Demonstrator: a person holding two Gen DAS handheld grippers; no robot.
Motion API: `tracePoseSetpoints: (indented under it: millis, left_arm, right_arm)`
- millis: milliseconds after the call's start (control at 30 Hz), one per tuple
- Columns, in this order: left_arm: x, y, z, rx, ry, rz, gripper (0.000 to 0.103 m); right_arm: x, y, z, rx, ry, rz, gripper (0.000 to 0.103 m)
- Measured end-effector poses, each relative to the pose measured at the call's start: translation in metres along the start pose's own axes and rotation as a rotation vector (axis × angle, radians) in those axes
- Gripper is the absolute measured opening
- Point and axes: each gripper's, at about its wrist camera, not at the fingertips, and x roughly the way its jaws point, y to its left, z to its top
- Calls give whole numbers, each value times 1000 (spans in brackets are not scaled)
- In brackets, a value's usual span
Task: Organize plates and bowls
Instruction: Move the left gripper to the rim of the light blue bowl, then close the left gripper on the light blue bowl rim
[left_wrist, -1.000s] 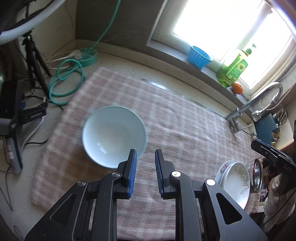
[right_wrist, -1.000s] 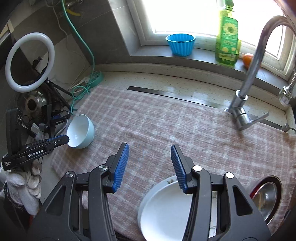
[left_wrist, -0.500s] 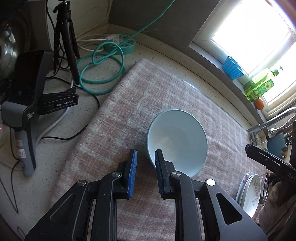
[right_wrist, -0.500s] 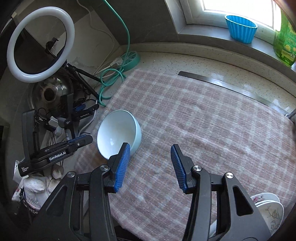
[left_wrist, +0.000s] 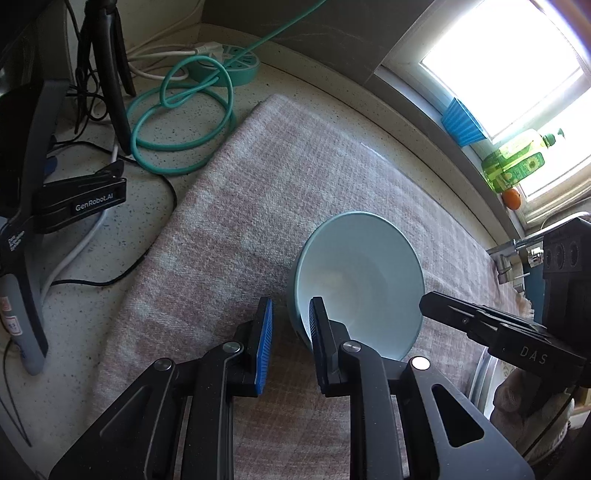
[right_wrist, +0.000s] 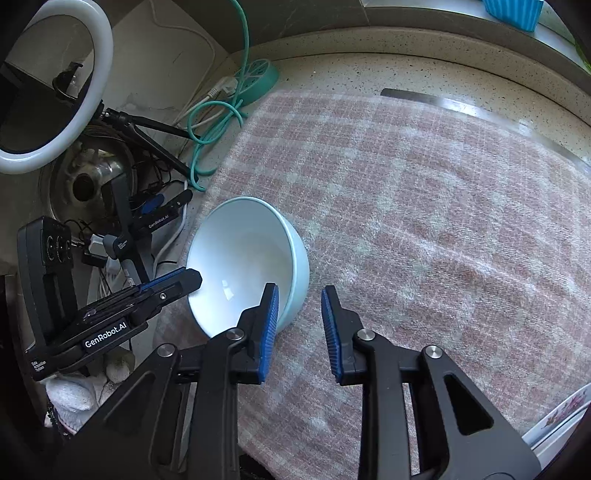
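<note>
Your left gripper (left_wrist: 290, 332) sits at the near left side of the bowl (left_wrist: 360, 280), jaws narrow with a gap between them; one finger (left_wrist: 319, 332) reaches inside over the rim and the other (left_wrist: 264, 343) stands outside, so the wall is between them, though you cannot tell whether the pads press on it. Your right gripper (right_wrist: 299, 326) comes at the bowl (right_wrist: 245, 262) from the opposite side, its jaws closing; its left finger (right_wrist: 269, 325) is inside the rim and its right finger (right_wrist: 330, 332) is outside over the cloth (right_wrist: 424, 229), with a clear gap remaining, so nothing is gripped there. The bowl is pale blue, empty, tipped a little, and rests on the checked cloth near its left edge. Just beyond that edge on the counter (left_wrist: 110, 266) lie a coiled teal cable (left_wrist: 181, 122) and black stands with clips (left_wrist: 83, 197). A ring light (right_wrist: 55, 88) stands further left. Patterned plates (right_wrist: 557, 417) show at the lower right corner of the right wrist view, well apart from the bowl. On the windowsill sit a blue cup (left_wrist: 461, 122), a green bottle (left_wrist: 517, 162) and an orange fruit (left_wrist: 511, 199)
</note>
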Motion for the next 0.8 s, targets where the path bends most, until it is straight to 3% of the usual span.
tracePoseSetpoints:
  millis: [167, 400, 800]
  left_arm:
    - [5, -3, 1, 14, 8, -2, 18]
    - [6, -14, -1, 44, 5, 9, 18]
    - [-17, -61, -12, 134, -40, 33, 18]
  right_arm:
    - [7, 4, 0, -8, 17, 2, 11]
    - [3, 8, -2, -28, 8, -23, 11]
    - [-45, -2, -19, -28, -49, -36, 11]
